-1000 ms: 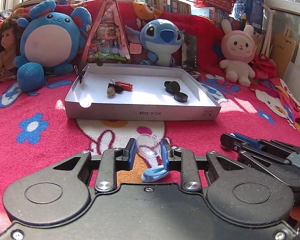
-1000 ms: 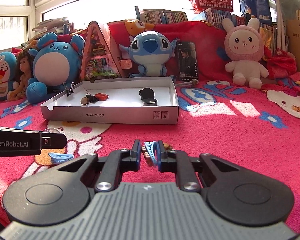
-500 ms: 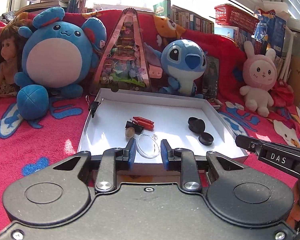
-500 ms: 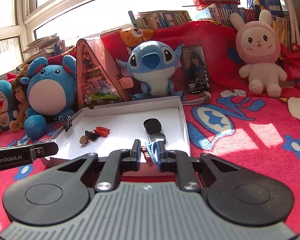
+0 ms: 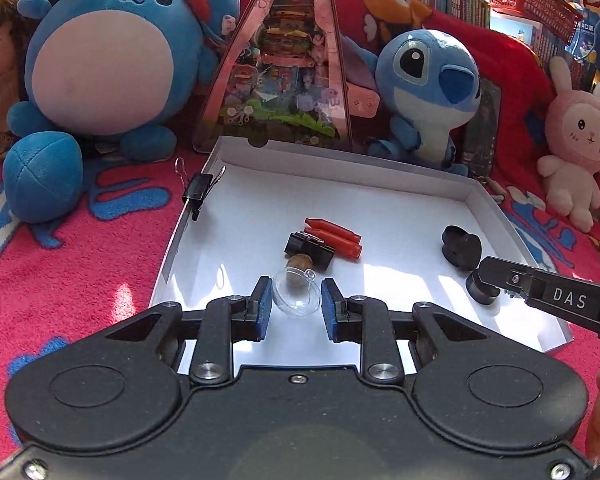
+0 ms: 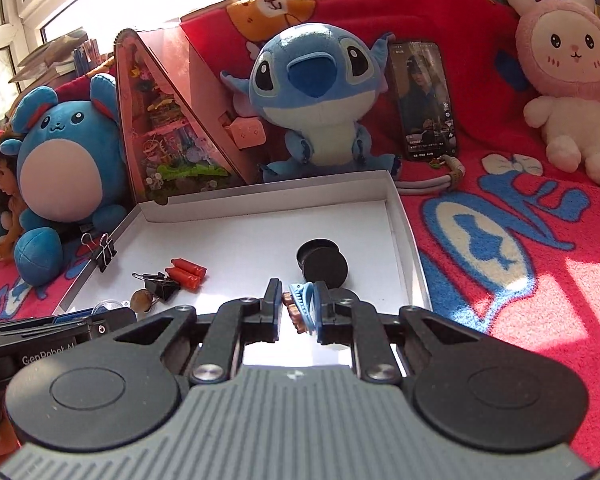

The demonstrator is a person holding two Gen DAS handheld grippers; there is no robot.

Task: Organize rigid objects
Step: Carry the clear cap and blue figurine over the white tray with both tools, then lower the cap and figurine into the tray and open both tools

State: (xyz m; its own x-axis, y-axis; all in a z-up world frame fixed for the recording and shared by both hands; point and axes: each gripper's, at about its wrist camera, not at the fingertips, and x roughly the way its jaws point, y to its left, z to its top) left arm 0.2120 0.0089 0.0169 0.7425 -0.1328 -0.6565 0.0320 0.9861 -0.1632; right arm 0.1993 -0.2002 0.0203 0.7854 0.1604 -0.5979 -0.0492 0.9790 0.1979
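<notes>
My left jaws (image 5: 293, 307) grasp a clear dome (image 5: 296, 294), right jaws (image 6: 297, 310) a blue clip (image 6: 305, 305); I should lower both inside the white box (image 5: 384, 194), releasing gently.

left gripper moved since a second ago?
Yes. The left gripper, holding the clear dome, advanced from the blanket to over the white box.
</notes>
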